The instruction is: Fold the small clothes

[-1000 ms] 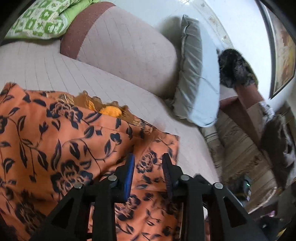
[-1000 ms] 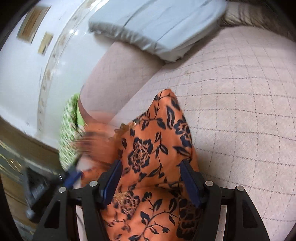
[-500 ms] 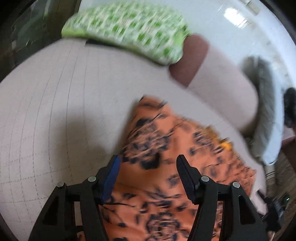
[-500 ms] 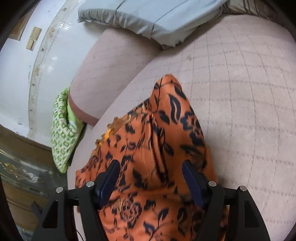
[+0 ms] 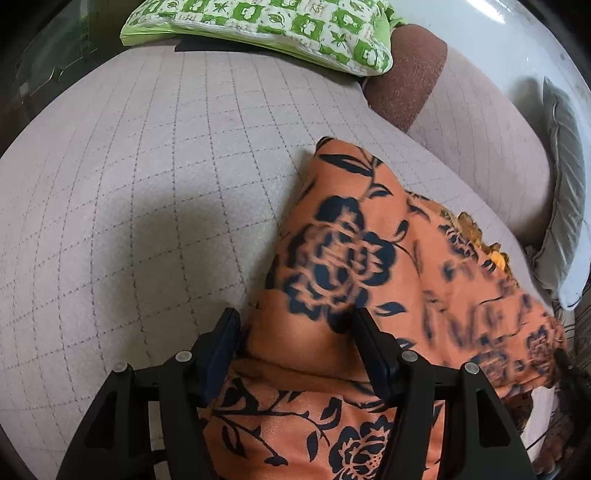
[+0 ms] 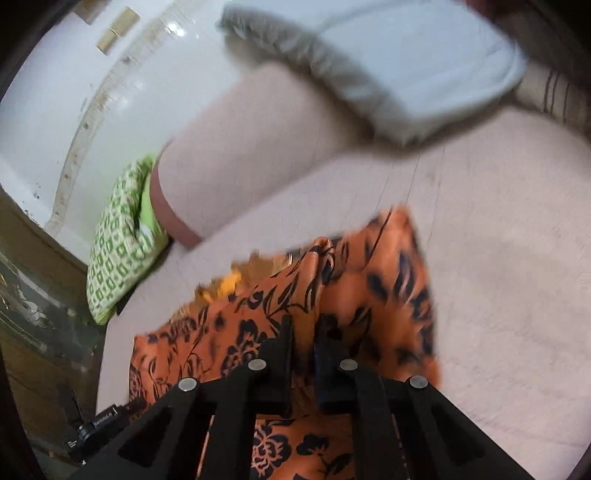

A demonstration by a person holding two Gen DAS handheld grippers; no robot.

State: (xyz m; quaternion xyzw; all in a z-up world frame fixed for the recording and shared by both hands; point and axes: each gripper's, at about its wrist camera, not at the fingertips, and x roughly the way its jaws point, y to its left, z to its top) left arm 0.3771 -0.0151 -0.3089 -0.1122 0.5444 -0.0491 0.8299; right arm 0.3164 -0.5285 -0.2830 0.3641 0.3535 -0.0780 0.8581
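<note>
Nearest the right wrist camera, the right gripper (image 6: pixel 303 328) has its two black fingers drawn almost together on a raised ridge of the orange garment with a dark floral print (image 6: pixel 369 295); the narrow gap looks filled with cloth, so I judge it pinched, though blur keeps this from being certain. The left gripper (image 5: pixel 295 328) has its fingers wide apart, straddling the garment's near left edge, with fabric lying between them but nothing clamped. The garment (image 5: pixel 351 258) lies partly gathered on the pale quilted sofa seat (image 5: pixel 147 184), a yellow-gold trim (image 5: pixel 491 254) showing at its far side. To do this step well, the pinch should hold a single clean edge, not a bunched wad, and the open gripper should take the matching edge before any lift, so the fold lands square. Both tools point forward and down at the seat from above. Farther off lie a green-and-white patterned cushion (image 5: pixel 277 29), the pale sofa backrest (image 5: pixel 480 140) and a grey pillow (image 6: pixel 406 74).
</note>
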